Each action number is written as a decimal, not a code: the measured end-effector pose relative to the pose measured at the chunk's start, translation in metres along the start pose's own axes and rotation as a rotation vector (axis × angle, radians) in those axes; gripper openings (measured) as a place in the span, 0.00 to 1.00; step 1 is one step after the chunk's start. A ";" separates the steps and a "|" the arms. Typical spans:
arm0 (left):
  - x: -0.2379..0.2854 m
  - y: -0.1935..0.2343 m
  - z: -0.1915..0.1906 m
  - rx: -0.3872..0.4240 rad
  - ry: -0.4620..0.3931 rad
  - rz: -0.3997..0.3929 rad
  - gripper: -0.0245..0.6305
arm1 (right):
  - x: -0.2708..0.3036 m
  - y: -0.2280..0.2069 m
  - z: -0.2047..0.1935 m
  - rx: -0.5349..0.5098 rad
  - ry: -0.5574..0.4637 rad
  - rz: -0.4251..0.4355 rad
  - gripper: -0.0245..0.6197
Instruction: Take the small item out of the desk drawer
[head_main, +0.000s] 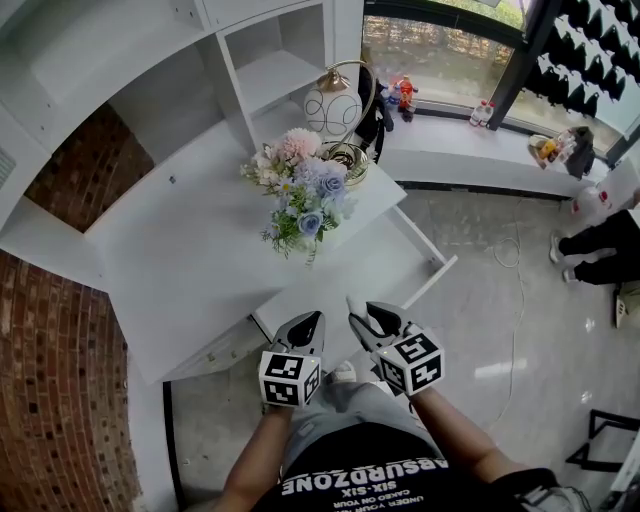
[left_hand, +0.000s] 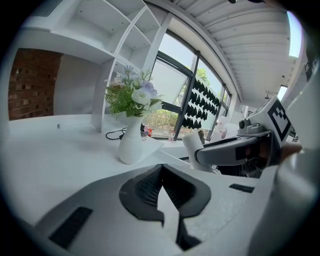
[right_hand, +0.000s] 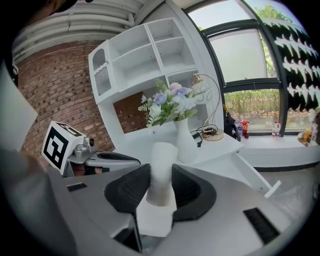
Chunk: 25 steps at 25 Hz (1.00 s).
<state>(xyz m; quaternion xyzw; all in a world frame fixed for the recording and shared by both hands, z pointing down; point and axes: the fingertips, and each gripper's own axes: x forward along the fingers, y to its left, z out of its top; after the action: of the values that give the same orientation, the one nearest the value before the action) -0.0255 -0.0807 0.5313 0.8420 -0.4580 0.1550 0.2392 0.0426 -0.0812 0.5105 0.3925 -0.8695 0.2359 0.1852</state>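
Pinches a small white roll (right_hand: 163, 150) between the fingers of the right gripper (right_hand: 160, 176), by the near edge of the open drawer (head_main: 430, 282). Holds the fingers of the left gripper (left_hand: 161, 175) pressed together, empty, just left.

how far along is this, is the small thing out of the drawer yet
Done: the drawer stands pulled open, and the right gripper is shut on the small white cylinder, which looks lifted out of it. In hand: carrying the cylinder, held upright between the pads. Left: probably setting it down, perhaps on the desk top, and maybe closing the drawer. The left gripper is shut and empty.
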 end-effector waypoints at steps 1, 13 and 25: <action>0.000 -0.003 0.001 0.000 -0.004 -0.003 0.04 | -0.002 0.000 0.000 -0.001 -0.005 -0.002 0.24; -0.006 -0.021 0.013 0.006 -0.041 -0.018 0.04 | -0.025 0.011 0.010 -0.002 -0.055 0.016 0.24; -0.018 -0.026 0.014 0.008 -0.059 -0.021 0.04 | -0.037 0.026 0.019 -0.011 -0.088 0.037 0.24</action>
<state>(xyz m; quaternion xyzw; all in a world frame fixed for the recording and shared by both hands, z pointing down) -0.0119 -0.0636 0.5046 0.8521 -0.4551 0.1295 0.2238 0.0431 -0.0542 0.4691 0.3854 -0.8851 0.2170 0.1446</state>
